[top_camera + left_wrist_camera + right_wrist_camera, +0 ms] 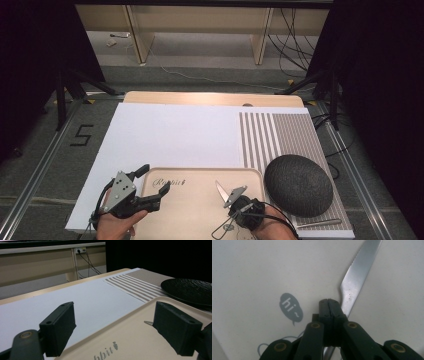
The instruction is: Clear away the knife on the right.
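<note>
The high view is evenly lit from above: the white sheet on the worktop reads bright without glare, while the upper left and the right side of the frame fall into near-black, and the picture is slightly soft overall. In the left gripper view, the tongs at the bottom are dark and a little blurred, and the upper right is black. In the right gripper view, the knife blade carries a soft sheen, and the tray surface appears flat and dim.

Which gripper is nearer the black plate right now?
Right. The right gripper, shut on the knife, sits just beside the black plate; the left gripper is open at the tray's far end.
</note>
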